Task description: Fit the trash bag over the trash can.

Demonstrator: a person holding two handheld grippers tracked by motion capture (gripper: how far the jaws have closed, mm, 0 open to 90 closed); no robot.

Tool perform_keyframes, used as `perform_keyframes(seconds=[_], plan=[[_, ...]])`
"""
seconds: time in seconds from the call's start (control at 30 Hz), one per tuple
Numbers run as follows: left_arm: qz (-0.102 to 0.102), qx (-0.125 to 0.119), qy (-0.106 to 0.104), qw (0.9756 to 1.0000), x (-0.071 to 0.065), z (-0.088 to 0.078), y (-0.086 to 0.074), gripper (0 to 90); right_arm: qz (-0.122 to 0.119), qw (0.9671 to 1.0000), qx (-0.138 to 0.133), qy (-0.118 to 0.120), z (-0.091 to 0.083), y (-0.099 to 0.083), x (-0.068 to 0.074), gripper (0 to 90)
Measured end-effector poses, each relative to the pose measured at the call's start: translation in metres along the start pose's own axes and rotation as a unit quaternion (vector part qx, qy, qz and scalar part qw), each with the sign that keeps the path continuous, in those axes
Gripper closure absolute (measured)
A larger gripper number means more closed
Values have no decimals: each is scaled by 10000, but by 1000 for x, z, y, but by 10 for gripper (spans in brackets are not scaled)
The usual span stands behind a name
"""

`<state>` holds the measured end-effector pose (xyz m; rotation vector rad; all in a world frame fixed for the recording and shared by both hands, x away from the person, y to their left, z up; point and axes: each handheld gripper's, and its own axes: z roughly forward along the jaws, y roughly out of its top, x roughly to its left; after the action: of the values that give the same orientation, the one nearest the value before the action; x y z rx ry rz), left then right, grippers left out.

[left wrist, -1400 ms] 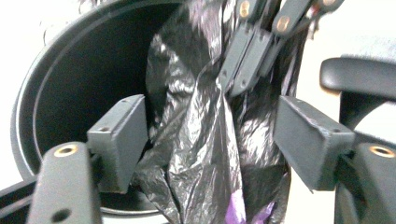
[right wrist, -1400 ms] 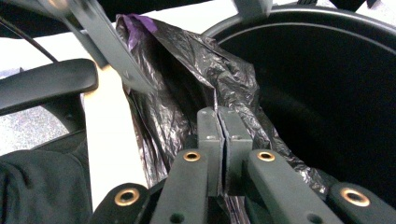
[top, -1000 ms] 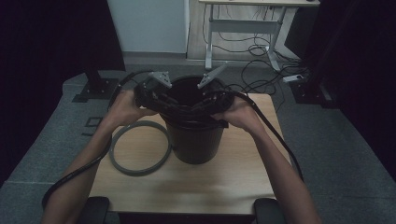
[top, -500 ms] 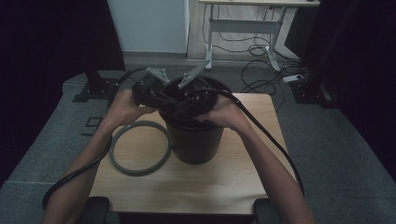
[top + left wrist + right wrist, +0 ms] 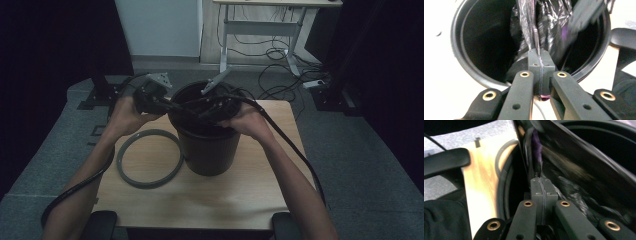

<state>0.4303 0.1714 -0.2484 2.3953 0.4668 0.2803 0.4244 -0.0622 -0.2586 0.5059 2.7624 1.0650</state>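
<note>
Black bin (image 5: 207,145) stands mid-bench (image 5: 150,200), grey ring (image 5: 148,158) beside it. Left tool (image 5: 540,56) is clamped on the black bag (image 5: 544,22) over the mouth; right tool (image 5: 541,182) likewise pinches film, probably the same bag, to spread it as a liner.

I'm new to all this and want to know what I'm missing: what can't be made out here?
- Bucket bottom: high view, hidden by the black bag and darkness.
- Bag's far edge: right gripper view, blurred.
- Grey ring: right gripper view, partly behind the bucket wall.
- Right gripper tips: high view, too dark.
</note>
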Motion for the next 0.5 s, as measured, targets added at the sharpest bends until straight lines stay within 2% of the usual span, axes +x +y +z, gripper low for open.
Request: perform_keyframes(seconds=[0.03,0.1,0.17,0.27,0.3,0.33,0.4,0.5], plan=[[-14,39,91,9999,2,-1,-3,892,43,10000,8,-56,-3,-4,-3,891],[-20,79,124,9999,4,-2,-5,892,89,9999,30,-131,-7,-9,-7,891],[-100,140,258,9995,9,-4,-11,892,266,9991,41,-315,-18,-24,-17,891],[-195,151,285,9993,14,-5,-17,891,452,9978,58,-490,-29,-39,-27,891],[-235,161,309,9991,17,-6,-19,891,452,9978,58,-490,-29,-39,-27,891],[-282,170,328,9989,19,-7,-21,891,551,9966,97,-600,-34,-47,-32,891],[-377,144,277,9988,24,-8,-26,891,635,9960,77,-625,-39,-53,-35,890],[-371,155,267,9988,24,-8,-26,889,629,9962,-59,-596,-43,-52,-36,855]])
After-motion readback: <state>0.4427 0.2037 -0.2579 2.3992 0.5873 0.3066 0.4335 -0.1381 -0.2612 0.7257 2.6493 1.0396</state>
